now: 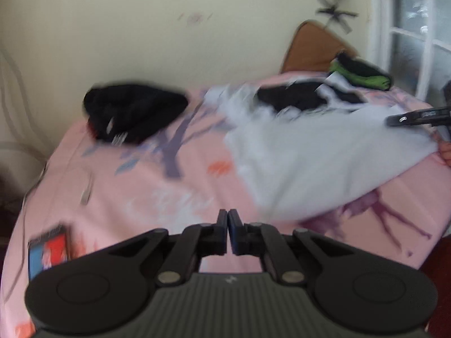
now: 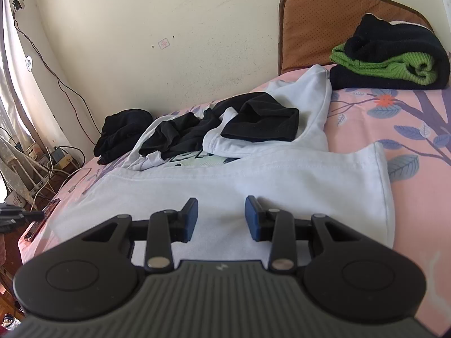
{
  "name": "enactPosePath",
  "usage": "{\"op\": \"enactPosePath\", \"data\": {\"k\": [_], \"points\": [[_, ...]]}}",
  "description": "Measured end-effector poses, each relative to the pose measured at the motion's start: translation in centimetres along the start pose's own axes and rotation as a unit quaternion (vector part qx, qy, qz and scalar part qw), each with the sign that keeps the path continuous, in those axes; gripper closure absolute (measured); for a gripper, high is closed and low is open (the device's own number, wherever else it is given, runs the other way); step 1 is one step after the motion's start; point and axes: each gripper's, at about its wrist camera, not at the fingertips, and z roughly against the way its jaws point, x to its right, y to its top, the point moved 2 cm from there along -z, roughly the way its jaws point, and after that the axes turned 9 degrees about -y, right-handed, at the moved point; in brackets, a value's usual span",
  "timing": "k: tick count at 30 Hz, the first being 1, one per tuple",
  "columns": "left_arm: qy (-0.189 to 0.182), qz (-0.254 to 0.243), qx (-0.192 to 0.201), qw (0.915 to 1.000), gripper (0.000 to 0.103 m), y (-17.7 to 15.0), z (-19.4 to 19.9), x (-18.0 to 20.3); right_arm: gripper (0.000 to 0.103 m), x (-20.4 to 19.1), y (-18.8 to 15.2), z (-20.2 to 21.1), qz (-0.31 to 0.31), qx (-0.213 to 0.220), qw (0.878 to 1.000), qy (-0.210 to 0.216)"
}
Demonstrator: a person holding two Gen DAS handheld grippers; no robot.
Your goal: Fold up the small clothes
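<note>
1. We see the left gripper (image 1: pixel 227 215) with jaws together, nothing between them, above the pink sheet (image 1: pixel 146 197).
2. Our right gripper (image 2: pixel 221 211) stands apart, empty, over the white shirt (image 2: pixel 253 174) spread on the bed.

The bed sheet (image 2: pixel 417 169) under me is pink, printed with purple branches, blue leaves and an orange flower. On it, my white garment (image 2: pixel 239 174) lies plain; just beyond it a second white piece (image 2: pixel 307 107) shows a pale green and dark print, with black cloth (image 2: pixel 262 124) on top. Farther along the sheet sits a black heap (image 1: pixel 132 112). At the sheet's head, a brown cushion (image 2: pixel 318 22) backs a black-and-bright-green stack (image 2: pixel 391 62). My own pads (image 2: pixel 252 218) are blue on black arms.
</note>
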Motion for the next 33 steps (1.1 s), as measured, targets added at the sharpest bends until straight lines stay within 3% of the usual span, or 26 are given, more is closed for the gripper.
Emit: {"op": "enactPosePath", "data": {"k": [4,7,9,11,13,15,19,21,24,26,30,33], "points": [[-0.027,0.045,0.051,0.9973,0.098,1.3,0.7,-0.5,0.063,0.1,0.0,0.0,-0.002,-0.001,1.000,0.003],[-0.080,0.048,0.090,0.9916,0.097,3.7,-0.1,1.0,0.062,0.1,0.0,0.0,-0.003,0.000,1.000,0.004],[-0.104,0.028,0.075,0.9914,0.093,4.8,-1.8,2.3,0.062,0.2,0.0,0.1,-0.003,-0.002,1.000,0.004],[-0.079,-0.016,0.016,0.9966,0.093,5.2,-4.7,3.7,0.063,0.3,0.4,0.4,-0.006,-0.016,1.000,0.005],[-0.074,-0.039,-0.029,0.9960,0.093,5.6,-6.8,4.1,0.062,0.6,1.8,1.6,0.009,-0.019,1.000,0.013],[-0.083,-0.043,-0.033,0.9951,0.093,7.4,-7.4,3.8,0.062,1.0,4.4,3.4,0.030,0.001,0.999,0.015],[-0.078,-0.011,-0.002,0.9969,0.087,15.2,-9.7,2.1,0.060,2.8,11.7,3.5,0.031,0.014,0.999,-0.002],[-0.069,0.013,-0.003,0.9975,0.077,19.6,-12.7,1.3,0.054,3.3,15.2,1.0,0.046,0.003,0.999,-0.010],[-0.044,0.041,-0.038,0.9975,0.064,25.0,-19.6,0.4,0.045,4.0,19.1,-5.2,0.067,-0.024,0.997,-0.037],[-0.014,0.041,-0.061,0.9972,0.056,27.3,-24.6,0.3,0.045,4.4,20.7,-10.2,0.067,-0.050,0.995,-0.059],[0.038,0.027,-0.106,0.9933,0.053,29.1,-33.2,-0.1,0.039,4.3,21.4,-19.1,0.085,-0.097,0.989,-0.073],[0.055,0.024,-0.131,0.9896,0.051,28.6,-37.2,-0.6,0.037,4.2,20.6,-23.9,0.097,-0.131,0.984,-0.071]]}}
